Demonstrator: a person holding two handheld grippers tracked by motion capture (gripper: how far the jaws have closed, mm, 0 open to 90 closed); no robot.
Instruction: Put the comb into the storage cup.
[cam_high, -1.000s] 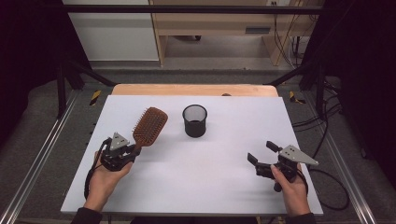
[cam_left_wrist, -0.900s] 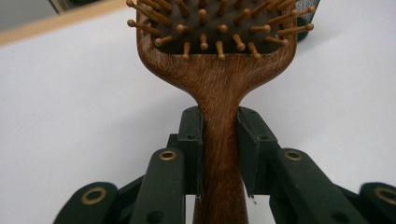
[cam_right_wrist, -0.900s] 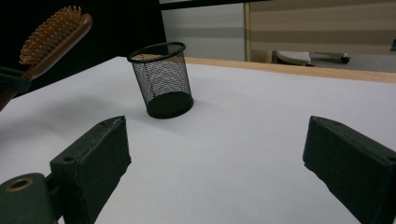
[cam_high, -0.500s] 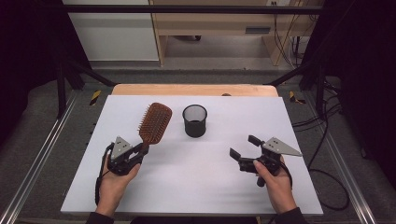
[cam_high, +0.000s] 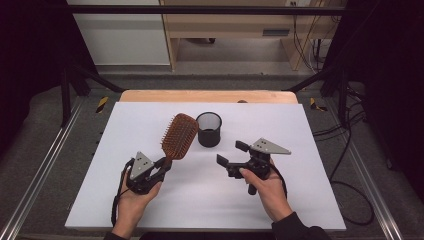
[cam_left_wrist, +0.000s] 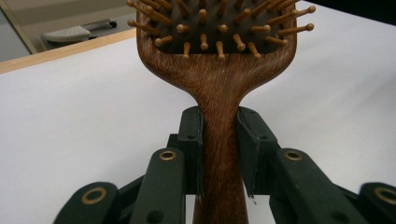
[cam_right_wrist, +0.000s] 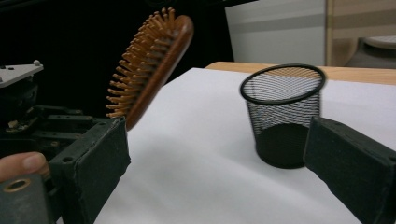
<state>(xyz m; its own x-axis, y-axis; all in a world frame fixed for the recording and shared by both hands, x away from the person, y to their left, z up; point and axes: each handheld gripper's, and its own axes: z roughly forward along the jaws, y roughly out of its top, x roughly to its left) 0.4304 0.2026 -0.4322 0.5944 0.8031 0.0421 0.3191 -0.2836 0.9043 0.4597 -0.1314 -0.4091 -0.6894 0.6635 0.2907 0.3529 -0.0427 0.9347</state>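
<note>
A wooden paddle hairbrush (cam_high: 179, 136) is lifted off the white table (cam_high: 150, 115), bristles up, its head just left of a black mesh cup (cam_high: 208, 129). My left gripper (cam_high: 161, 165) is shut on the brush handle (cam_left_wrist: 219, 116), both pads (cam_left_wrist: 192, 135) pressed against the wood. My right gripper (cam_high: 232, 153) stands open with nothing between its jaws, below and to the right of the cup. In the right gripper view, the cup (cam_right_wrist: 282, 112) stands ahead between the open jaws of my right gripper (cam_right_wrist: 219, 158), and the brush (cam_right_wrist: 154, 65) hangs tilted at upper left.
A wooden strip (cam_high: 205, 96) borders the table's far edge. Metal frame rails (cam_high: 45, 165) run along both sides, and cables (cam_high: 345, 150) lie on the floor at the right. Open white table surface lies in front of both hands.
My right gripper has moved left toward the table's middle, nearer the cup. My left gripper has carried the brush to the right, so its head now sits close beside the cup.
</note>
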